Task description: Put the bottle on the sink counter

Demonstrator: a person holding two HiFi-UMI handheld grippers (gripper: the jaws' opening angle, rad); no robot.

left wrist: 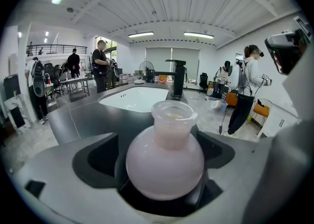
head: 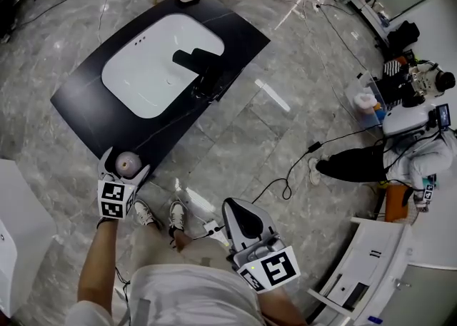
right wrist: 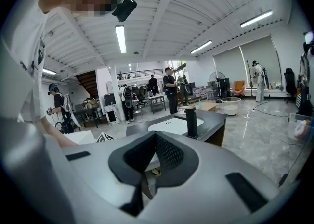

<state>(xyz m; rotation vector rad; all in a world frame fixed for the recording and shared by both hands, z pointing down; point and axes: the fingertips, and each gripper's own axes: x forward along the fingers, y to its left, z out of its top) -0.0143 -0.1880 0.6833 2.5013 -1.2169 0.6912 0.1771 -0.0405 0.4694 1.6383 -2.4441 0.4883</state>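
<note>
1. Pale pink frosted round-bellied bottle (left wrist: 166, 159) stands upright at near corner of black sink surface (head: 86, 103).
2. Left gripper (head: 126, 166) jaws released, flanking bottle: placement looks done.
3. Right gripper (head: 244, 219) jaws closed, empty; not needed.

Black sink counter (head: 82, 103), slab-shaped, stands on grey marble-pattern floor (head: 285, 139). White basin (head: 153, 64) is sunk into its middle. Black faucet (head: 198, 63) is mounted at the basin's right edge, spout over the basin. Pale pink round bottle (head: 128, 164), neck up, is at the counter's near corner.
</note>
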